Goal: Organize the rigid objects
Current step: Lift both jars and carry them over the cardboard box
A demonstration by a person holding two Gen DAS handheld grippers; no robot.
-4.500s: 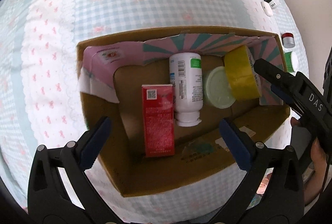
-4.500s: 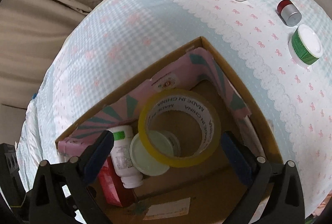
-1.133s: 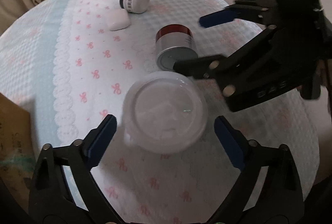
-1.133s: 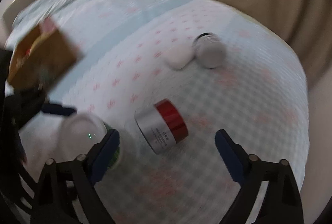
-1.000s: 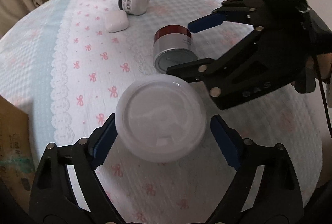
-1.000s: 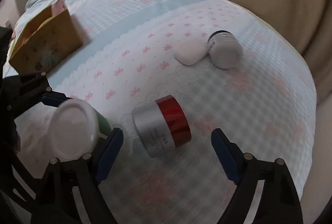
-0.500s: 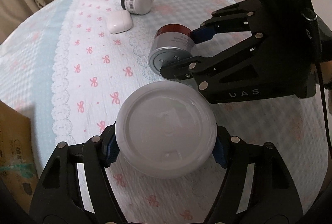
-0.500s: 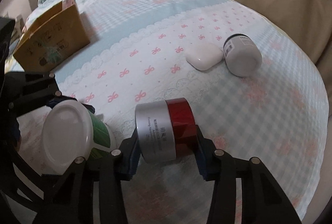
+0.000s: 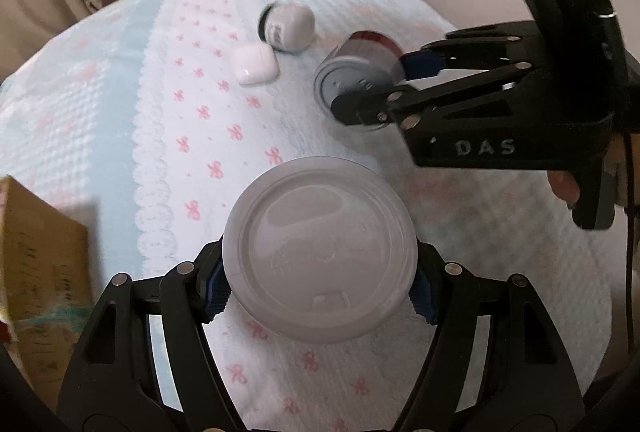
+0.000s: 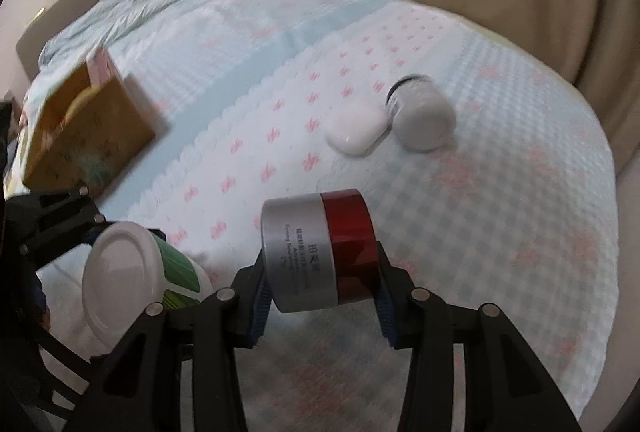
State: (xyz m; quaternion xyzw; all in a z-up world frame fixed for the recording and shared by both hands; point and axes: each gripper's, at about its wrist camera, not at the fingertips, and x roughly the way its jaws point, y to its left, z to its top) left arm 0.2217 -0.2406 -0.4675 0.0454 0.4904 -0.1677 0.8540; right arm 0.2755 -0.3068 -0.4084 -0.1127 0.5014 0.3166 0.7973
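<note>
Both grasps were made: the left gripper (image 9: 320,290) clenched the white-lidded jar (image 9: 320,252) and the right gripper (image 10: 320,302) the red-capped tin (image 10: 320,248) (each apparently just raised), so the next move called for carrying both to the cardboard box (image 10: 88,136), well left of the tin.

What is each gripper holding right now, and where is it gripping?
The left gripper clamps the white-lidded green-label jar across its sides; the right gripper clamps the silver-and-red jar across its two flat ends.

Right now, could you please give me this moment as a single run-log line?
left gripper: shut on white-lidded tub | right gripper: shut on red-capped silver jar | on cloth: white case, white bottle
</note>
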